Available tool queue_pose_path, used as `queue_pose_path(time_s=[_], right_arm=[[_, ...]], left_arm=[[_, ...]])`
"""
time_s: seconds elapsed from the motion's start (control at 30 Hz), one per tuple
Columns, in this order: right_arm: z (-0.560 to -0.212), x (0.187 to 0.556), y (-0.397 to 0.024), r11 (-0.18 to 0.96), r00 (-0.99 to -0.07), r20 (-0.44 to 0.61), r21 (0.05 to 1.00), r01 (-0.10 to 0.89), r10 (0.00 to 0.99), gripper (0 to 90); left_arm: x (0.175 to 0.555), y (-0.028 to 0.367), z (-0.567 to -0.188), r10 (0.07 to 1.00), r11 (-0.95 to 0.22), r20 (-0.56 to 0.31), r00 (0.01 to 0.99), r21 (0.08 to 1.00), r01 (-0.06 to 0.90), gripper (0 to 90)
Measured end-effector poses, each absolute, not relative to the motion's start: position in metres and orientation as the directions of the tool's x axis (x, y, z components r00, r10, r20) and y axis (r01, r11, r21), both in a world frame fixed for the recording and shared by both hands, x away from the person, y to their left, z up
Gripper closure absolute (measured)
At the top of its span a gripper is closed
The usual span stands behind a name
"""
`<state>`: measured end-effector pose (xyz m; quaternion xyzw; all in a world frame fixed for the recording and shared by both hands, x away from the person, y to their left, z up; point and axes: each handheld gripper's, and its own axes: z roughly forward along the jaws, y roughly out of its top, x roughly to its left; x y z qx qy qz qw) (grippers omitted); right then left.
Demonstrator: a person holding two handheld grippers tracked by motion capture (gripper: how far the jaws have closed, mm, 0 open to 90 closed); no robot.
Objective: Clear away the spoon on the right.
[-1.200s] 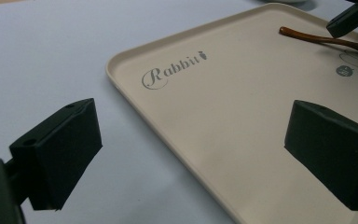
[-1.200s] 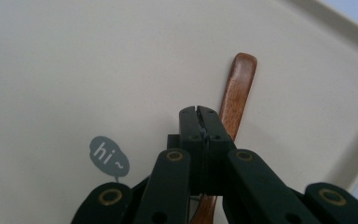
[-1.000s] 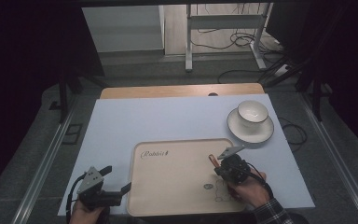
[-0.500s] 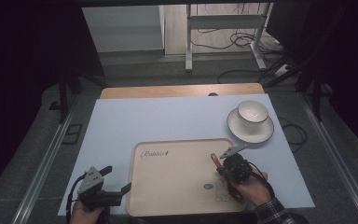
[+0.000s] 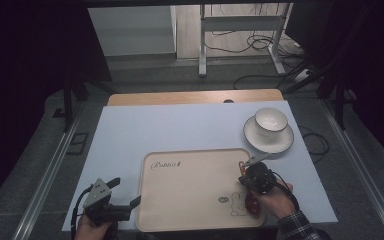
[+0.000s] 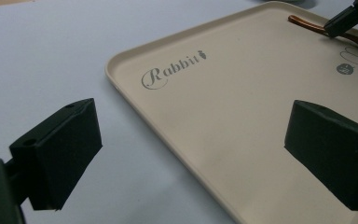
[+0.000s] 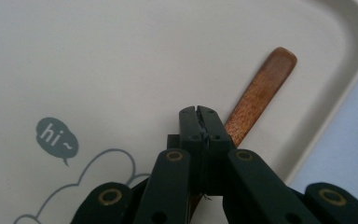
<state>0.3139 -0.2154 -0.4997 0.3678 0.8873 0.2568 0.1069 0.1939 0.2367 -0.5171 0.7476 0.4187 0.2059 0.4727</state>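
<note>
A cream tray printed "Rabbit" and a rabbit drawing lies at the front of the white table. On its right side lies a brown wooden spoon, its handle pointing toward the tray's far right corner. My right gripper is over the spoon with its jaws pressed together; the handle runs underneath them, not between the pads. My left gripper is wide open at the tray's left edge, one jaw over the table and one over the tray, holding nothing.
A white cup stands on a white saucer behind the tray's right corner. The white sheet covers the table, with a wooden strip at the far edge. Dark floor and cables lie beyond.
My right gripper has shifted a little to the right over the tray's right side. The left gripper has stayed in place.
</note>
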Motion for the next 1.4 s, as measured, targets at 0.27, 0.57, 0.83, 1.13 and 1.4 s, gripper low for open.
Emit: queue_pose_path(time_s=[0.27,0.57,0.83,1.13,1.4], right_arm=[[-0.500,0.314,-0.219,0.592,-0.704,-0.002,0.544,0.595,0.710,88.7],[-0.490,0.310,-0.218,0.582,-0.712,-0.010,0.585,0.565,0.702,77.7],[-0.485,0.308,-0.220,0.566,-0.713,-0.007,0.614,0.551,0.701,65.2],[-0.484,0.308,-0.223,0.552,-0.711,-0.003,0.633,0.543,0.703,46.6],[-0.482,0.307,-0.229,0.540,-0.707,-0.010,0.653,0.531,0.707,36.7]], left_arm=[[0.194,0.237,-0.517,0.820,-0.202,-0.088,0.565,0.879,0.431,3.6],[0.194,0.237,-0.517,0.820,-0.202,-0.088,0.565,0.880,0.431,3.6],[0.194,0.237,-0.517,0.820,-0.200,-0.091,0.565,0.880,0.431,3.5],[0.194,0.237,-0.517,0.820,-0.198,-0.093,0.565,0.880,0.432,3.5],[0.194,0.238,-0.517,0.820,-0.195,-0.097,0.565,0.879,0.434,3.5]])
